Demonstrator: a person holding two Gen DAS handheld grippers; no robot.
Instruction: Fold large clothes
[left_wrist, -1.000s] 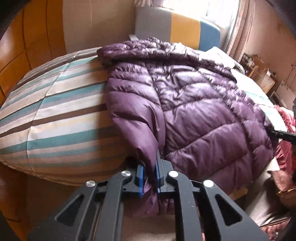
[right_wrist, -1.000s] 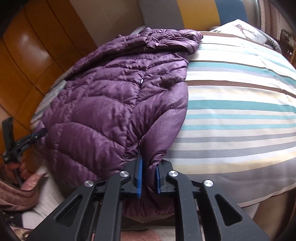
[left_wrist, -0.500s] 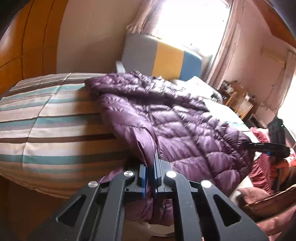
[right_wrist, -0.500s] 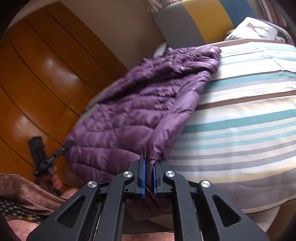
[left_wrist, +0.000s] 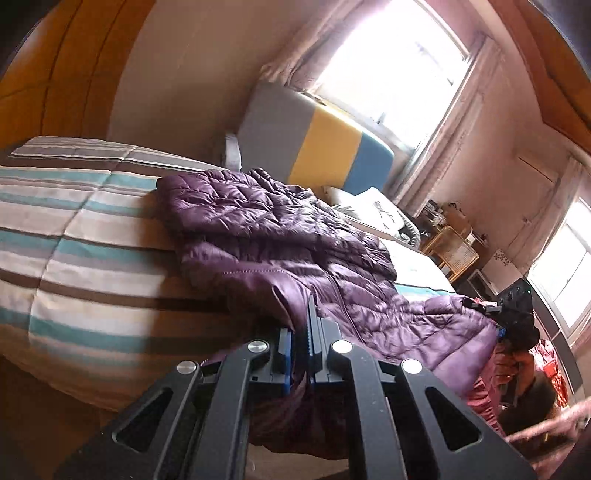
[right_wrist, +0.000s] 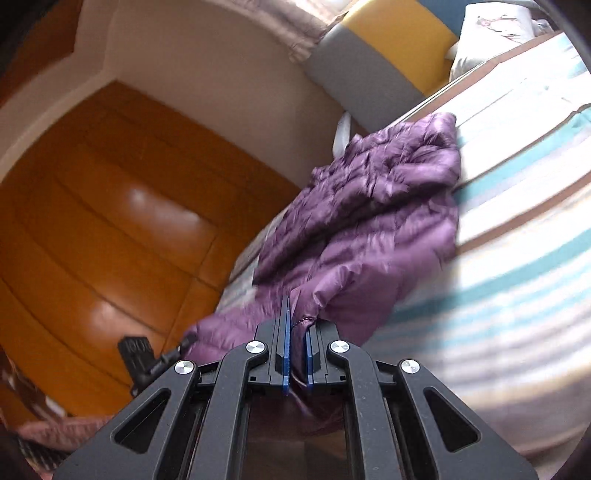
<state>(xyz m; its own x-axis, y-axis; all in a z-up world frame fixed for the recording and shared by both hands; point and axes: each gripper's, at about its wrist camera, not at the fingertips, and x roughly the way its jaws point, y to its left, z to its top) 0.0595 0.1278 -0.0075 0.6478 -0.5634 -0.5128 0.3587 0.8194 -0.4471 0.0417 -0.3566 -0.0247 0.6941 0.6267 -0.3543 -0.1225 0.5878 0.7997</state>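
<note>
A glossy purple quilted puffer jacket (left_wrist: 280, 236) is spread on the bed's striped, padded duvet (left_wrist: 74, 258), below the grey, yellow and blue headboard (left_wrist: 314, 147). Its smooth hem is pinched by the closed left tongs (left_wrist: 300, 332) and right tongs (right_wrist: 295, 332).

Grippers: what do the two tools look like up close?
Both match. The left tool and right tool are matte black linkage arms with triangular cut-outs, round silver pivot screws and flat blue pads on the fingers. No cables or sleeves show.
</note>
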